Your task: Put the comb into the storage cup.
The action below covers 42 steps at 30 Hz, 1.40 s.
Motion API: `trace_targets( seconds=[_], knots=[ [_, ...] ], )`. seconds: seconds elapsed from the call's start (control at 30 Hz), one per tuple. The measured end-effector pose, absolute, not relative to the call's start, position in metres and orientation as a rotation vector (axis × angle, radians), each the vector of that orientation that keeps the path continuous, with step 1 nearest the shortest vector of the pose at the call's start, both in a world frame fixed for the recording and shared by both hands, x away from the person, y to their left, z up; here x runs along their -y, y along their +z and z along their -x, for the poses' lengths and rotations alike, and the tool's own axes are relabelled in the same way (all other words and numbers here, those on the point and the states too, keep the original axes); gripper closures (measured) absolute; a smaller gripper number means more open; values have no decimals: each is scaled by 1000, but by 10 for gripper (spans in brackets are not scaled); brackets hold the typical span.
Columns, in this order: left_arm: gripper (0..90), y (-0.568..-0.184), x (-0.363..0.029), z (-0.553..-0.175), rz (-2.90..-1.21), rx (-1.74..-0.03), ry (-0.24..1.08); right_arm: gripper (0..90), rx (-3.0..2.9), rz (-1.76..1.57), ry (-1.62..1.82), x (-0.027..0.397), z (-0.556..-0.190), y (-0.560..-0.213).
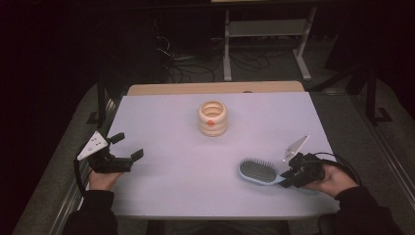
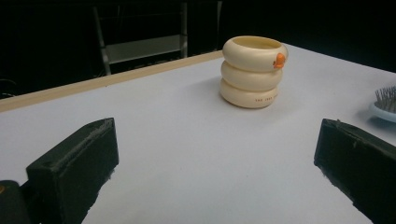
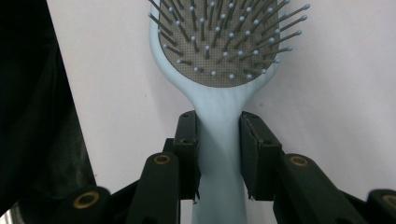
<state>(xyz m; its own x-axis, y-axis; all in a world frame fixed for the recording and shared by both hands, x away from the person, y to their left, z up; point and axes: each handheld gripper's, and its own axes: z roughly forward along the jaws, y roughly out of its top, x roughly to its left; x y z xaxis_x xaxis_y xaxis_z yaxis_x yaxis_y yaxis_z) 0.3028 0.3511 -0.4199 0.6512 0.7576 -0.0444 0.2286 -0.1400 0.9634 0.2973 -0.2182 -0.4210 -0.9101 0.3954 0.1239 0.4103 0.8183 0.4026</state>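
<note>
A light blue hairbrush (image 1: 259, 171) lies bristles-up on the white table (image 1: 166, 122) at the front right. My right gripper (image 1: 288, 177) is shut on its handle; in the right gripper view both pads press the hairbrush (image 3: 219, 135) neck, right gripper (image 3: 218, 149). A cream holder of three stacked rings with an orange mark (image 1: 213, 118) stands upright at the table's middle back, also the holder (image 2: 253, 71) ahead of my left gripper (image 2: 210, 168). My left gripper (image 1: 128, 147) rests at the left edge, open, jaws wide apart with nothing between them.
A wooden strip (image 1: 215, 88) runs along the table's far edge. Behind it stand a metal frame (image 1: 264, 44) and cables on the dark floor. The brush head (image 2: 385, 105) peeks in at the right of the left gripper view.
</note>
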Motion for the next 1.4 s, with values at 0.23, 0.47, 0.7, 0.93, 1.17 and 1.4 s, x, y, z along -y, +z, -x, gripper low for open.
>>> trace_targets(
  seconds=[0.23,0.47,0.7,0.93,1.17,1.4],
  knots=[
    [0,-420,-350,-302,-1689,-806,554,689,3013,671,-724,214,-299,-404],
    [0,-421,-349,-303,-1713,-793,555,689,3052,647,-767,206,-300,-384],
    [0,-423,-343,-305,-1749,-772,537,688,3066,634,-848,201,-303,-364],
    [0,-423,-340,-304,-1764,-768,538,688,3079,616,-881,193,-307,-344],
    [0,-416,-340,-303,-1734,-761,507,688,3100,597,-917,189,-310,-328],
    [0,-412,-341,-306,-1737,-768,509,688,3109,608,-967,185,-313,-314]
  ],
)
